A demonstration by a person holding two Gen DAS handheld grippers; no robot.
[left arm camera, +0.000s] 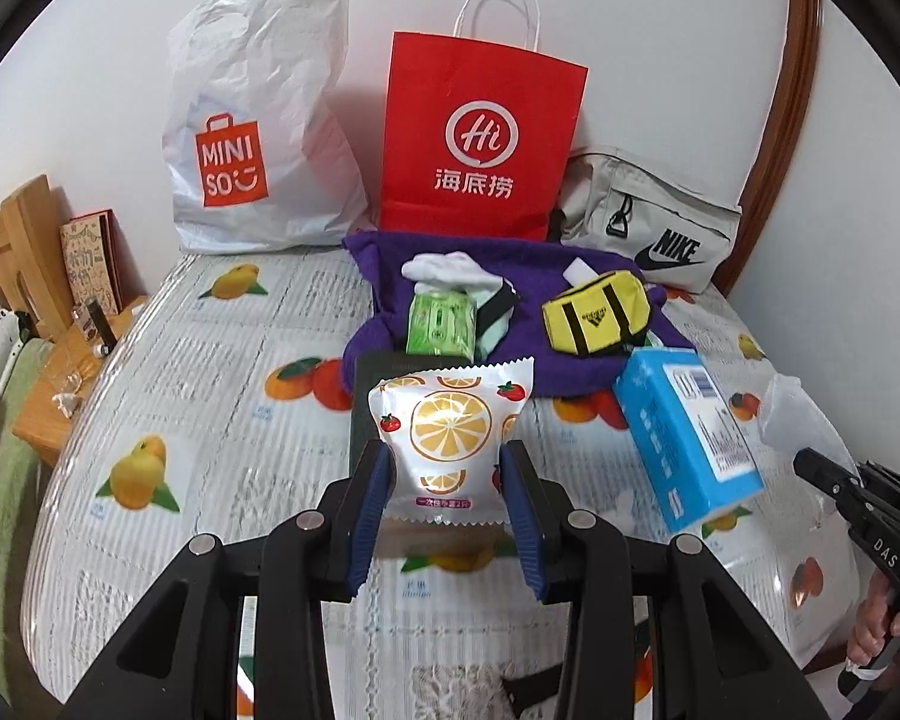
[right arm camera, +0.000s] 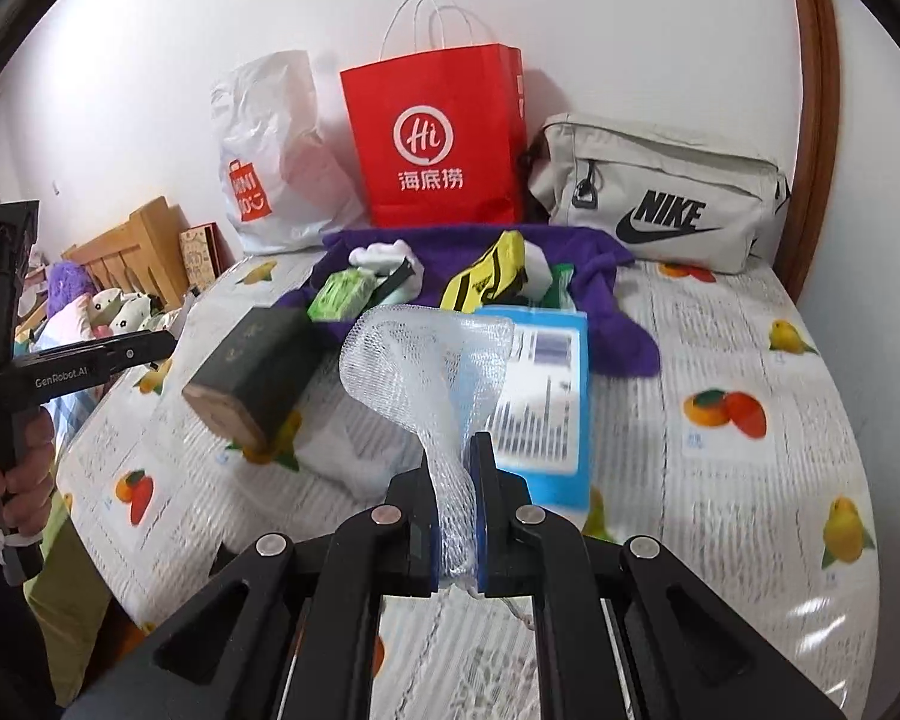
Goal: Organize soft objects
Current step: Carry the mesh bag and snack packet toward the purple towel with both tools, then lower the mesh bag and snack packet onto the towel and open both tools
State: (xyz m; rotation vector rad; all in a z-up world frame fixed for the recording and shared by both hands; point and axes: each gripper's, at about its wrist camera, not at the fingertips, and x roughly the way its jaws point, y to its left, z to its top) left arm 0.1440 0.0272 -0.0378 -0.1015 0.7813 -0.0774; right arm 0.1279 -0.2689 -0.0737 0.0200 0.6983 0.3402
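Observation:
My left gripper (left arm camera: 447, 480) is shut on a white packet printed with orange slices (left arm camera: 450, 420), held up over the bed. My right gripper (right arm camera: 456, 510) is shut on a strip of clear bubble wrap (right arm camera: 414, 372), which curls up in front of a blue tissue pack (right arm camera: 540, 396). I cannot tell whether the wrap is joined to that pack. Behind them a purple cloth (left arm camera: 570, 372) carries a green tissue pack (left arm camera: 441, 324), white socks (left arm camera: 450, 270) and a small yellow bag (left arm camera: 594, 315). A dark book (right arm camera: 252, 372) lies left of the wrap.
Against the wall stand a white Miniso plastic bag (left arm camera: 252, 138), a red paper bag (left arm camera: 480, 138) and a beige Nike bag (left arm camera: 648, 222). The bed has a fruit-print cover (left arm camera: 210, 420). A wooden headboard (left arm camera: 12, 252) and shelf (left arm camera: 48, 420) are at the left, a brown door frame (left arm camera: 792, 120) at the right.

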